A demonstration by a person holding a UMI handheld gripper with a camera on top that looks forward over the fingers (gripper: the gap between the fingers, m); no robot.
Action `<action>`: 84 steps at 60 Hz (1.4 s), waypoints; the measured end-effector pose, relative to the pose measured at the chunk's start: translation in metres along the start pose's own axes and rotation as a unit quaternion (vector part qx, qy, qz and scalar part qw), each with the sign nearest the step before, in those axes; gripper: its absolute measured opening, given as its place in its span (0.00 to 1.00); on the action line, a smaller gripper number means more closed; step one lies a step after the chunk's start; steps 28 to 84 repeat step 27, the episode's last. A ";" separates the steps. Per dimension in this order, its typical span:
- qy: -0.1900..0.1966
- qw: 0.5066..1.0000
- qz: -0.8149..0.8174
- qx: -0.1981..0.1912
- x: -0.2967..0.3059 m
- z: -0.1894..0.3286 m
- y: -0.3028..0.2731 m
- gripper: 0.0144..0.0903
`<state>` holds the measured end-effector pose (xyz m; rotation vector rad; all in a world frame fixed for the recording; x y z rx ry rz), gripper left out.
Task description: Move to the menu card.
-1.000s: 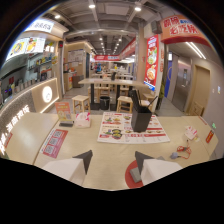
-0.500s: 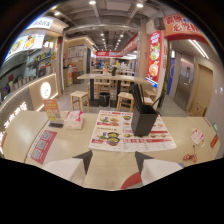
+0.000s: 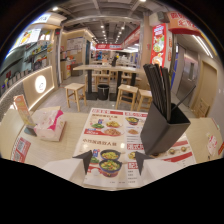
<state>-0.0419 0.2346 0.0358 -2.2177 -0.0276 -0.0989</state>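
Claw: the gripper (image 3: pixel 112 162) hangs low over the table, and its two dark fingers (image 3: pixel 84 161) stand apart with nothing held between them.

Menu card: the menu card (image 3: pixel 116 136) lies flat on the table, right under the fingers and stretching away ahead of them. One finger tip is over its left side and the other is over its middle. It is white with red bands and many pictures of food in bowls.

Black box: a black holder (image 3: pixel 162 127) stands on the right part of the menu card, just ahead of the right finger. It leans a little. Dark chopsticks (image 3: pixel 157 90) stick up out of it.

Tissue pack: a white and pink tissue pack (image 3: pixel 48 123) sits on the table to the left of the menu card, near it but not touching.

Small sign: a little standing sign (image 3: pixel 23 112) is just left of the tissue pack, tilted.

Other paper: a red and white paper (image 3: pixel 20 148) lies flat on the table, on the far left.

Table: the table (image 3: pixel 75 125) is pale and smooth.

Room: beyond the table there are wooden stools (image 3: pixel 75 93), another long table (image 3: pixel 102 70) and a tall red poster (image 3: pixel 160 47) with food on it. Lights shine on the ceiling.
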 end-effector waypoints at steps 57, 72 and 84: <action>-0.006 1.000 0.009 -0.009 -0.004 0.029 -0.004 0.93; -0.006 1.000 0.009 -0.009 -0.004 0.029 -0.004 0.93; -0.006 1.000 0.009 -0.009 -0.004 0.029 -0.004 0.93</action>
